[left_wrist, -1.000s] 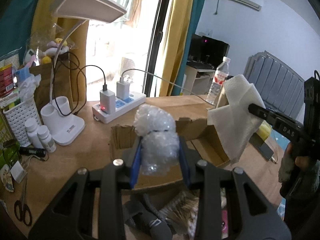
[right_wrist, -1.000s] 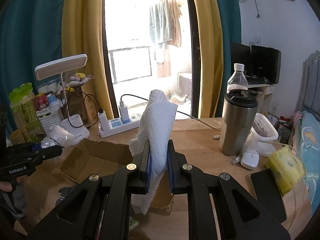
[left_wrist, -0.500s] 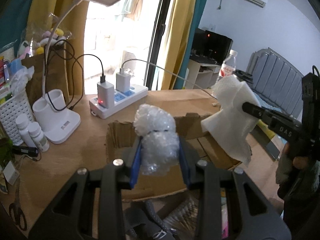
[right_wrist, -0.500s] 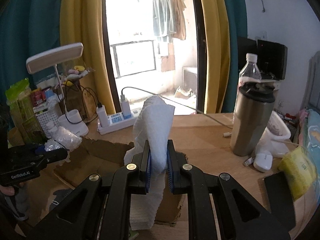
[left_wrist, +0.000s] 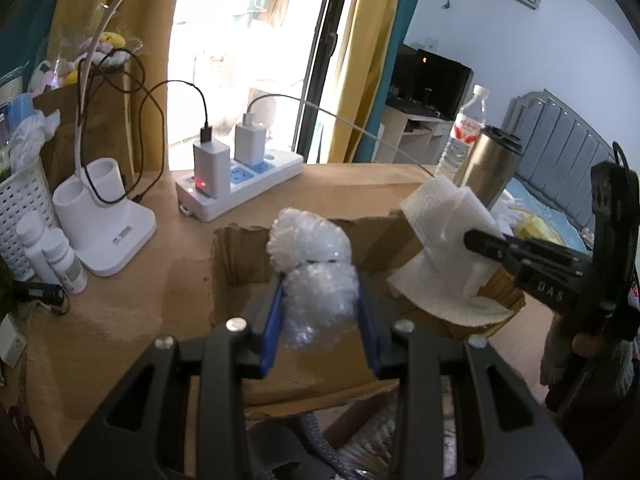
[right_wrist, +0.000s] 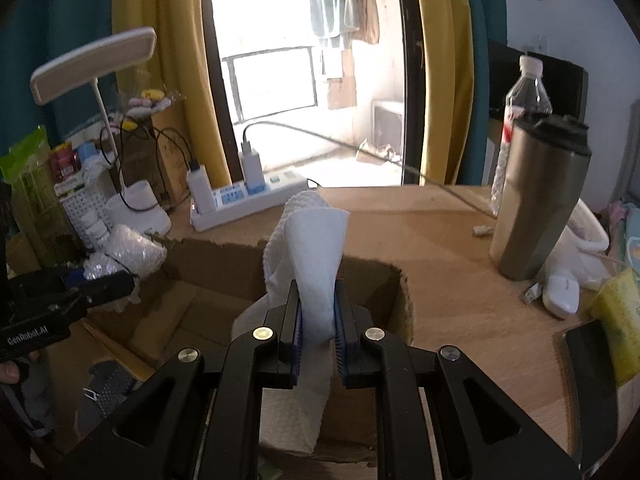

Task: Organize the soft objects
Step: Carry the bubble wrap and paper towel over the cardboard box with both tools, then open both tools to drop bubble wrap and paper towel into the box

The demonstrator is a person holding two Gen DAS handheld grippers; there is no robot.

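Observation:
My left gripper (left_wrist: pixel 320 300) is shut on a wad of clear bubble wrap (left_wrist: pixel 312 256) and holds it over the open cardboard box (left_wrist: pixel 236 252). My right gripper (right_wrist: pixel 317 312) is shut on a white paper towel (right_wrist: pixel 312 248) that hangs over the same box (right_wrist: pixel 400 292). The right gripper also shows in the left wrist view (left_wrist: pixel 472 240) at the box's right side with the towel (left_wrist: pixel 444 240). The left gripper shows in the right wrist view (right_wrist: pixel 120 280) at the box's left side with the bubble wrap (right_wrist: pixel 132 248).
A white power strip (left_wrist: pixel 240 188) with chargers and a desk lamp base (left_wrist: pixel 104 220) stand behind the box. A white basket (left_wrist: pixel 20 204) and small bottles (left_wrist: pixel 52 256) are at left. A steel tumbler (right_wrist: pixel 536 200), water bottle (right_wrist: pixel 524 92) and mouse (right_wrist: pixel 560 292) are at right.
Both grippers have moved lower and closer over the box, each still holding its item. The paper towel now hangs down into the box's right side.

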